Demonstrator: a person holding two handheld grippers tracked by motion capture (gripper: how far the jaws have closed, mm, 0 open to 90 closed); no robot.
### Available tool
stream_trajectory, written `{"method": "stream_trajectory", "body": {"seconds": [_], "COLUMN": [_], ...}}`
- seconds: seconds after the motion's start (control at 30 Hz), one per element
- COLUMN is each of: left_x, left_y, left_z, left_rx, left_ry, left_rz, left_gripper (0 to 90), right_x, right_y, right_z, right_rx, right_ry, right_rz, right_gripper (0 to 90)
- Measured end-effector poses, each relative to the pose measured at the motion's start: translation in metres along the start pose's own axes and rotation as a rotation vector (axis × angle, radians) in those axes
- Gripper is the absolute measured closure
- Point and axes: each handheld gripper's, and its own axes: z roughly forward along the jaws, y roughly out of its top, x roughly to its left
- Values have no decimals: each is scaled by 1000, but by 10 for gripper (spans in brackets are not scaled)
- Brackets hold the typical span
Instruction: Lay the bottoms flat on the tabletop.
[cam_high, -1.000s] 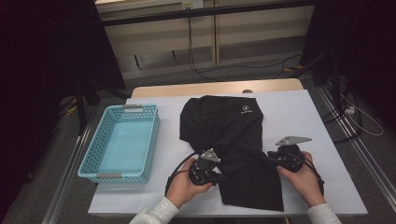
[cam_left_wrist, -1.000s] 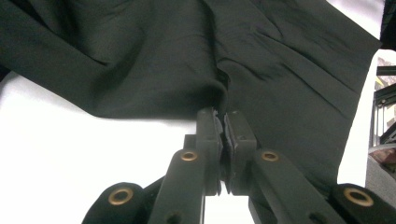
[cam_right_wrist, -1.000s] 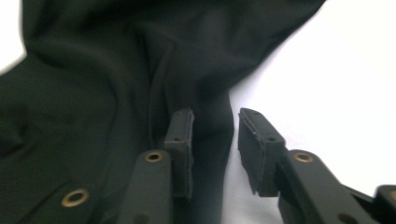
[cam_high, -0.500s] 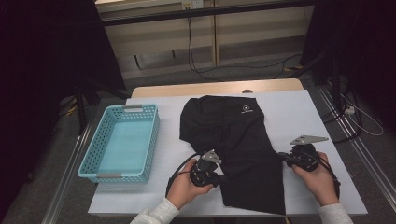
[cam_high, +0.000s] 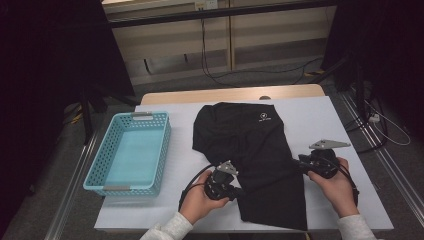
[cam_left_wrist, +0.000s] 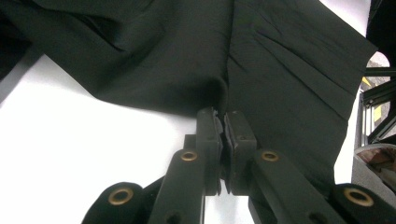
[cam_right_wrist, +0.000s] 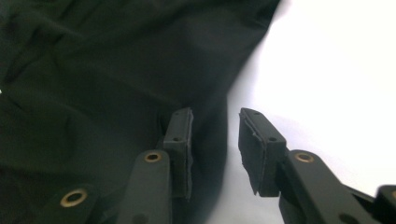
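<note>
A black garment (cam_high: 250, 145) with a small white logo lies spread on the white table cover (cam_high: 320, 120). My left gripper (cam_high: 237, 192) is at the garment's lower left edge. In the left gripper view its pads (cam_left_wrist: 223, 116) are shut on a fold of the black cloth (cam_left_wrist: 187, 70). My right gripper (cam_high: 301, 163) rests at the garment's right edge. Its jaws have just been opening and now stand apart (cam_right_wrist: 212, 128). The dark cloth edge (cam_right_wrist: 93, 70) lies loose between them, and neither pad presses on it.
A light blue plastic basket (cam_high: 165, 145) stands empty on the table's left part. The table's wooden far edge (cam_high: 230, 94) shows behind the cover. Cables trail on the floor at the back and right. White cover (cam_right_wrist: 336, 70) lies bare to the right of the garment.
My right gripper shifted slightly to the right, drawing the garment's side edge outward, then eased back a little. The left hand and its grip stayed as they were.
</note>
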Motion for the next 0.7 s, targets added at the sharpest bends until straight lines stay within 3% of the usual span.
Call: {"method": "stream_trajectory", "body": {"seconds": [0.17, 0.23, 0.3, 0.53, 0.63, 0.7], "left_x": [0, 0, 0, -5, -6, -8], "left_y": [0, 0, 1, 3, 3, 2], "left_z": [0, 0, 1, 4, 6, 6], "left_rx": [4, 4, 2, -3, 4, 5], "left_ry": [-8, -7, -7, -24, -56, -54], "left_rz": [-3, -3, -1, 1, 0, -5], "left_gripper": [863, 863, 863, 863, 863, 863], "right_x": [-2, -3, -6, -19, -22, -23], "right_y": [0, 0, 1, -2, -4, -7], "right_z": [17, 21, 20, 11, 11, 11], "right_rx": [43, 51, 60, 47, 48, 41], "right_ry": [-12, -16, 5, -3, -45, -30], "right_rz": [9, 12, 14, 42, 22, 35], "right_gripper": [663, 748, 889, 894, 855, 840]}}
